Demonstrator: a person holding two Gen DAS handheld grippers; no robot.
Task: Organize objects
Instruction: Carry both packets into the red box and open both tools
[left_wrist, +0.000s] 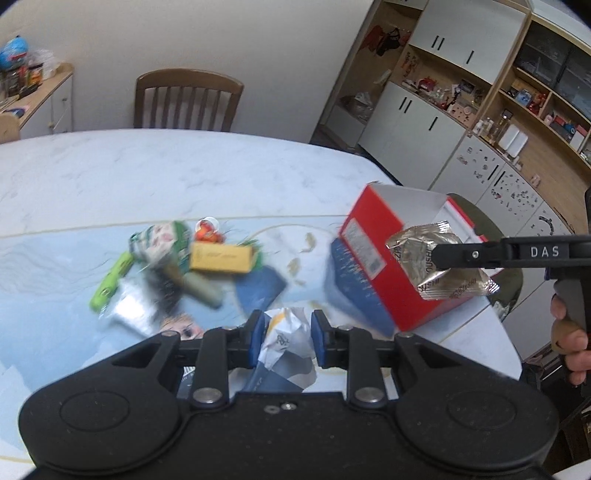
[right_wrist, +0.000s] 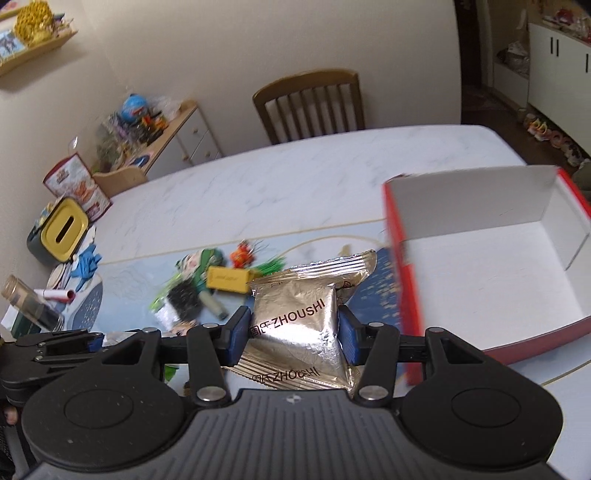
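Right gripper (right_wrist: 294, 328) is clamped on a silver ZHOUSHI foil packet (right_wrist: 295, 317), both blue pads squeezing its sides, and it hangs in the air just beside the red box (right_wrist: 402, 258), at the box's open top. The box, white and bare inside, sits near the table's (left_wrist: 147, 173) right edge. Left gripper (left_wrist: 288, 341) pinches a crumpled white wrapper (left_wrist: 286, 332) over the table's near edge, with the blurred snack pile (left_wrist: 177, 269) beyond.
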